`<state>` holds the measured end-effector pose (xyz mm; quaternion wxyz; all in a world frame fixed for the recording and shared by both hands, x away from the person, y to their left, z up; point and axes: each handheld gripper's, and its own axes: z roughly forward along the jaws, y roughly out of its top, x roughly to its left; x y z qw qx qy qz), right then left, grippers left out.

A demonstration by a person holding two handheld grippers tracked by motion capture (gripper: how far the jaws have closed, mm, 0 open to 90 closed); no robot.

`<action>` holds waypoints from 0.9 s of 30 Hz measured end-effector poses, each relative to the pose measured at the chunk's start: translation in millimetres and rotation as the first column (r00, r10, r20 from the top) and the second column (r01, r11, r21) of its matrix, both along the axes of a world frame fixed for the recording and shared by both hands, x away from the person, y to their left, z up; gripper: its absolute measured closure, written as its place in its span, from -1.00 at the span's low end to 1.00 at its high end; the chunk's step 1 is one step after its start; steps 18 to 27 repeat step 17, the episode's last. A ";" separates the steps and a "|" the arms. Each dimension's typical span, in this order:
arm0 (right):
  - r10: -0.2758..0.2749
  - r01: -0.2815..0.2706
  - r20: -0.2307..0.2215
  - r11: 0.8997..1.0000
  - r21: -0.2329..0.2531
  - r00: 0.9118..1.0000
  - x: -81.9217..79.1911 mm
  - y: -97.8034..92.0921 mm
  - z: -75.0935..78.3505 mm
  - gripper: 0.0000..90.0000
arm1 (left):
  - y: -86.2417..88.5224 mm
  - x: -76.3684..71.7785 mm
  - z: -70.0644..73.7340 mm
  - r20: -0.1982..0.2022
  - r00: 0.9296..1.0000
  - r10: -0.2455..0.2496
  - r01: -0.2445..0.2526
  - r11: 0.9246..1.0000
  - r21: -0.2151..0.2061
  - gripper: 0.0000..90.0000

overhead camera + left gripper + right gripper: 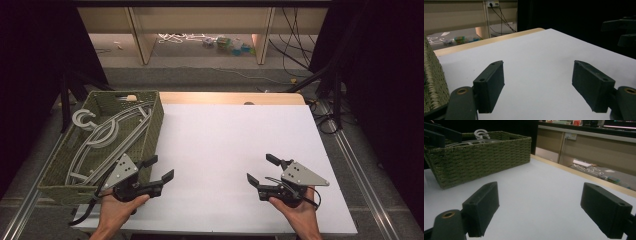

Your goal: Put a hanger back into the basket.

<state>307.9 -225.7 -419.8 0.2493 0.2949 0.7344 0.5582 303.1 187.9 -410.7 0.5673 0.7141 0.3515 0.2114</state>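
Hangers (107, 131) lie in the basket (153, 131) at the table's (235, 135) left.

The person's left hand (121, 204) holds the black two-jaw left gripper (159, 168) low at the near left, jaws spread wide and empty. The right hand (296, 210) holds the matching right gripper (262, 169) at the near right, jaws likewise parted, angled inward.
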 end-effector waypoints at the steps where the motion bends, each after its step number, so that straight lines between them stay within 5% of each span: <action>1: 0.001 -0.001 0.000 1.000 0.001 1.000 0.0 0.0 0.0 -0.65 | -0.3 -0.1 -0.2 0.000 1.000 -0.001 0.001 1.000 -0.001 -0.44; 27: -0.003 0.003 0.016 1.000 -0.003 1.000 1.3 0.5 -1.5 -0.65 | -1.8 0.0 -1.8 0.010 1.000 0.003 -0.003 1.000 0.002 -0.51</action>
